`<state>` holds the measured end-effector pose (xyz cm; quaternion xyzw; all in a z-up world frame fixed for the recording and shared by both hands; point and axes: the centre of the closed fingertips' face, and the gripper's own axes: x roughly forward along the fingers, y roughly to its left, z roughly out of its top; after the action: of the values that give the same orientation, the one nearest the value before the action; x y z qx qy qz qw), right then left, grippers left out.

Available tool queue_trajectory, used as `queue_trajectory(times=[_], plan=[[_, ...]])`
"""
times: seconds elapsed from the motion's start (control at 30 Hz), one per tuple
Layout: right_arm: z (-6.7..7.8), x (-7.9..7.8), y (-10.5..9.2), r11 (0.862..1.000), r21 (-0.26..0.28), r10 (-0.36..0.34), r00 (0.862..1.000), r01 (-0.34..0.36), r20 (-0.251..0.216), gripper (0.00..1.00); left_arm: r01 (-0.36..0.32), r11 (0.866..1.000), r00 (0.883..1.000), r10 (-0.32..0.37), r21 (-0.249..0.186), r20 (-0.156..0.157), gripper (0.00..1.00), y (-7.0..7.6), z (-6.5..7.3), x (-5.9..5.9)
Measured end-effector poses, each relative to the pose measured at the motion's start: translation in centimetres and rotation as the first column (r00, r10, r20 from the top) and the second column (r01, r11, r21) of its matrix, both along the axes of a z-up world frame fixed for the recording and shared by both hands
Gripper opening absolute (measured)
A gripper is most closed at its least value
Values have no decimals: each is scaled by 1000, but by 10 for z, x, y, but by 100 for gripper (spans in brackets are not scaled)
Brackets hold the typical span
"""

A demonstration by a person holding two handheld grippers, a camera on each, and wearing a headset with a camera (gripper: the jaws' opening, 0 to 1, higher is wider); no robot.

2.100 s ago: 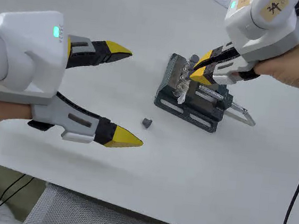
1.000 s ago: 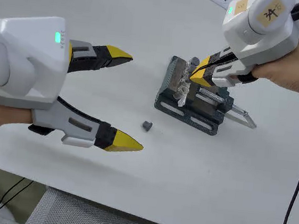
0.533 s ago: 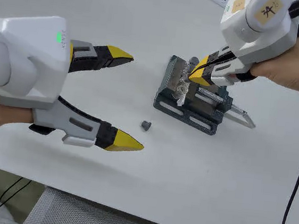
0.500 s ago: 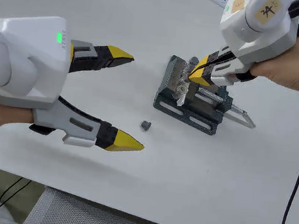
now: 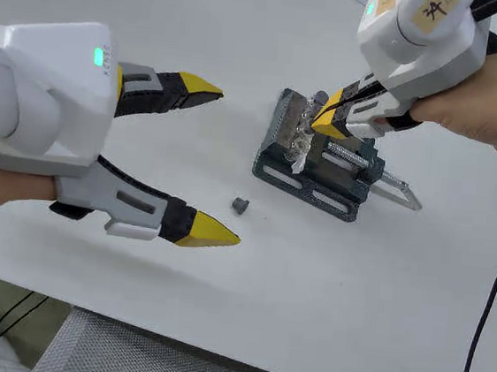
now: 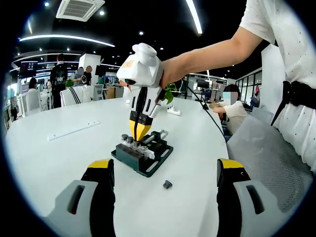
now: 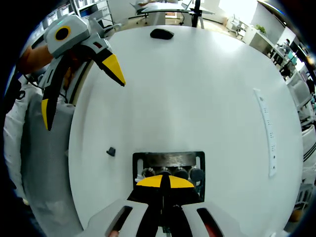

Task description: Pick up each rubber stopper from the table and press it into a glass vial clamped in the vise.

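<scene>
A dark vise stands mid-table and clamps a row of glass vials. The far vial carries a grey stopper. My right gripper is shut, its yellow tips together right over the vials; I see nothing between its jaws. In the right gripper view those tips cover the middle of the row in the vise, next to a stoppered vial. A loose grey stopper lies on the table in front of the vise. My left gripper hangs wide open, left of it.
The white table's near edge runs along the bottom of the head view. A black cable trails at the right. A white power strip and a black object lie farther off. People sit in the background of the left gripper view.
The right gripper has stayed shut over the vials, edging slightly left along the row. The left gripper stays open in place. The head view has shifted a little.
</scene>
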<state>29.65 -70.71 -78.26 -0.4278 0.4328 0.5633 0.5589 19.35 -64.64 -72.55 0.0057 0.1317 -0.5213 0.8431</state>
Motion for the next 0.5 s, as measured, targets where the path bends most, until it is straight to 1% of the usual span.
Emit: queue_trajectory(times=[0.23,0.3,0.4,0.5], plan=[[0,-1,0,1000,-25,9,1000,-9,-11,0,-7,1000,1000,7,-4,1,84,1,0,1],[-1,0,1,999,-40,37,999,-37,-3,0,-8,1000,1000,8,-2,-1,84,2,-1,1],[-1,-3,3,997,-54,47,999,-47,-2,0,-9,1000,1000,9,-5,0,84,1,0,1],[-1,-1,1,997,-58,44,999,-44,-5,0,-15,1000,1000,15,-9,0,83,1,0,2]])
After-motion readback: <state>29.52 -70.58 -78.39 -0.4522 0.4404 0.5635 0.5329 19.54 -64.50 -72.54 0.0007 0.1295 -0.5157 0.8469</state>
